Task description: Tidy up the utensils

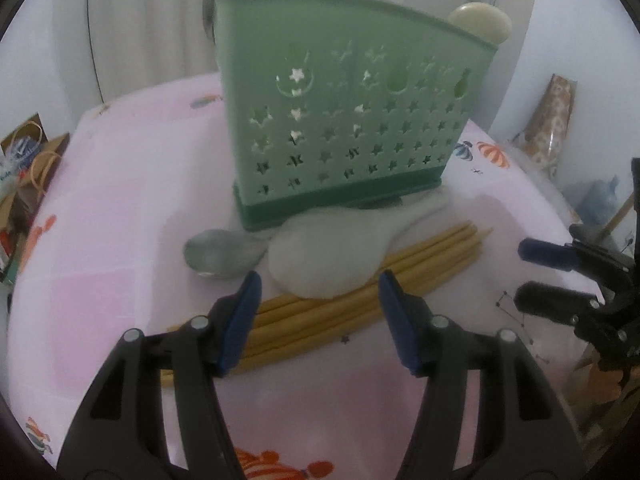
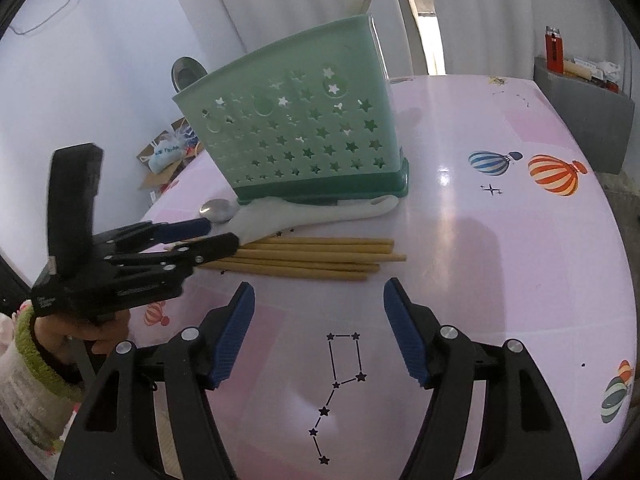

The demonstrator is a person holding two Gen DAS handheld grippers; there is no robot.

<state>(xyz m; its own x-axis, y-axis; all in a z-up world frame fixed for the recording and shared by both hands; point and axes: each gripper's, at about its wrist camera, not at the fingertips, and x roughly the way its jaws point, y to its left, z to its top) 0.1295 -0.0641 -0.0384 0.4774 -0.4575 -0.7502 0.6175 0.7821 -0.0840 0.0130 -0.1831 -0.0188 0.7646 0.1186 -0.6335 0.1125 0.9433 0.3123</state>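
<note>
A: What is seen nearest the left gripper [image 1: 320, 300]?

B: Its jaws are held wide apart and nothing is gripped. The bundle of chopsticks [image 1: 360, 280] is lying on the pink table [image 1: 120, 240] just beyond the fingertips, with the bowl of a white rice paddle [image 1: 324, 258] resting across the sticks between the two pads.

A: And the right gripper [image 2: 319, 312]?

B: It is likewise spread open and empty, held above the table short of the chopsticks [image 2: 304, 258], whose blunt ends are pointed toward the right in its view.

A: How are the chopsticks expected to handle?

B: They are judged light, stiff and smooth, so rolling apart is likely if the whole bundle is squeezed. One or two would be better pinched across the shaft, near the free ends that are not covered by the paddle.

A: The paddle itself?

B: It is probably rigid, light plastic and fairly slick. Its handle [image 2: 360, 206] is tucked against the base of the holder, so the exposed bowl or neck is the part offered for a grip.

A: Farther back?

B: A metal spoon [image 1: 222, 254] is lying left of the paddle, thin and low, so a hard thing to get under. Behind everything the green star-punched holder [image 1: 344, 120] is standing upright, with a pale utensil [image 1: 480, 20] already seen above its rim.
</note>
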